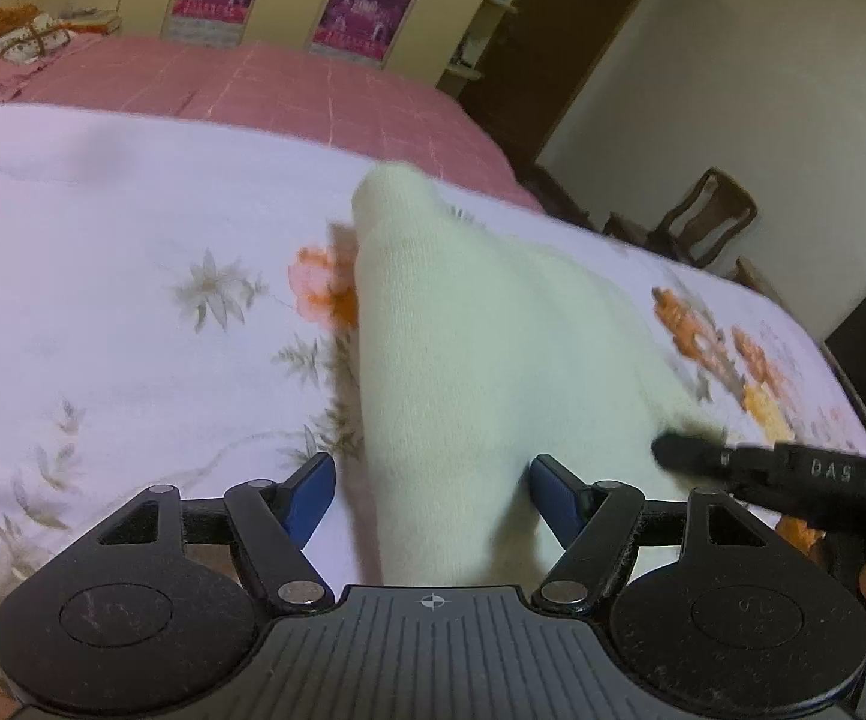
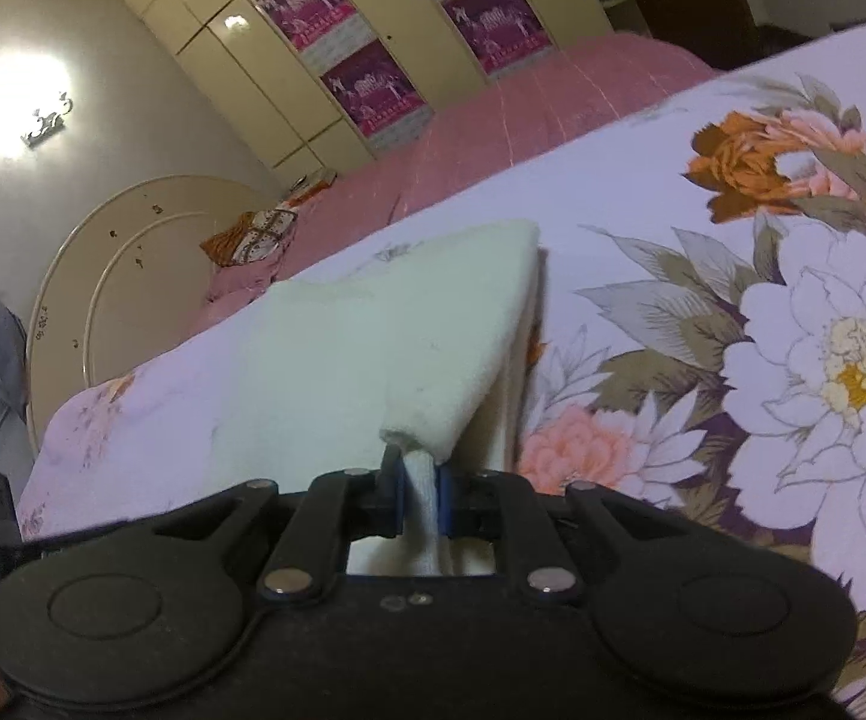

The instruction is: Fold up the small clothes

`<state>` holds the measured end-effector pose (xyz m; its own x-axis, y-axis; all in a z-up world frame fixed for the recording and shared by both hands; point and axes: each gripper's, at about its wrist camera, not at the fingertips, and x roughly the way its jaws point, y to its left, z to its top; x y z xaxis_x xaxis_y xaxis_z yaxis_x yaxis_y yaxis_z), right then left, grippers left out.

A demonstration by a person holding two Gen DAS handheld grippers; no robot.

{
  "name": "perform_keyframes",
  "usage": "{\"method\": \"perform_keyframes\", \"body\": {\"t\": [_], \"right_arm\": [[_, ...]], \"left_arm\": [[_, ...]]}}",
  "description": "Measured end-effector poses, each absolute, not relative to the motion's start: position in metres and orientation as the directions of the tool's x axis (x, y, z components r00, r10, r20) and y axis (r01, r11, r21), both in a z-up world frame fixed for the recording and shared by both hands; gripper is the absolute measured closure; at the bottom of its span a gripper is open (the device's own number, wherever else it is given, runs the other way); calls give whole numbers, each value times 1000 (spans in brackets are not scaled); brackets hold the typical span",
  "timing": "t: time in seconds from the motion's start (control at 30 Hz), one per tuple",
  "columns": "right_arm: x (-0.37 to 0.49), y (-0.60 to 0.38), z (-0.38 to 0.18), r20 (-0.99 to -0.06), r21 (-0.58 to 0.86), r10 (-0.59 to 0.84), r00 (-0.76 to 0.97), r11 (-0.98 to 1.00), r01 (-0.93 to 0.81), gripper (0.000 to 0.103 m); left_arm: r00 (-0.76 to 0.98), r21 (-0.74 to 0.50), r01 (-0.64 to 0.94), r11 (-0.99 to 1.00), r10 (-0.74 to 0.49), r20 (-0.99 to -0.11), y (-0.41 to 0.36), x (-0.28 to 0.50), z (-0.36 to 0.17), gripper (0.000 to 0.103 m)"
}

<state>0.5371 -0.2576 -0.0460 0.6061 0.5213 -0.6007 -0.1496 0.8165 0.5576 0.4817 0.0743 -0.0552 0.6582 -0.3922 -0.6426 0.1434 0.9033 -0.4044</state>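
A bed (image 2: 643,228) with a floral sheet over a pink cover fills the room. Cream wardrobes (image 2: 289,60) with purple panels line the far wall, a wall lamp (image 2: 19,102) glows, and what looks like a wooden chair (image 1: 709,216) stands beside the bed.

1. The gap between the spread jaws of the left gripper (image 1: 432,489) is filled by the cream sock (image 1: 469,372).
2. Passage to its right is blocked by the right gripper (image 1: 793,480), seen just beside the sock.
3. Bare floral sheet (image 1: 103,228) is left free on its left.
4. In the right wrist view, open sheet is seen right of the sock.
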Motion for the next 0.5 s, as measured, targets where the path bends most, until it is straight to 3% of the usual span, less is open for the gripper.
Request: {"method": "perform_keyframes", "body": {"t": [0.07, 0.1, 0.17, 0.3, 0.43, 0.5], "right_arm": [[532, -266, -49, -575, 601, 552, 604, 786, -145, 85], [530, -271, -46, -558, 611, 545, 626, 780, -135, 73], [533, -283, -41, -516, 633, 519, 682, 767, -105, 62], [562, -285, -42, -508, 643, 497, 704, 762, -74, 67], [589, -273, -53, -556, 621, 479, 679, 783, -44, 71], [593, -262, -53, -560, 583, 484, 673, 807, -95, 93]], "left_arm": [[697, -430, 129, 894, -390, -601, 85, 485, -48, 31], [707, -445, 114, 888, -388, -592, 89, 489, -45, 31], [714, -468, 85, 880, -381, -588, 94, 500, -45, 31], [701, -481, 60, 875, -380, -603, 92, 523, -56, 31], [702, -475, 44, 879, -365, -611, 91, 526, -65, 31], [707, -465, 46, 884, -358, -610, 92, 522, -68, 37]]}}
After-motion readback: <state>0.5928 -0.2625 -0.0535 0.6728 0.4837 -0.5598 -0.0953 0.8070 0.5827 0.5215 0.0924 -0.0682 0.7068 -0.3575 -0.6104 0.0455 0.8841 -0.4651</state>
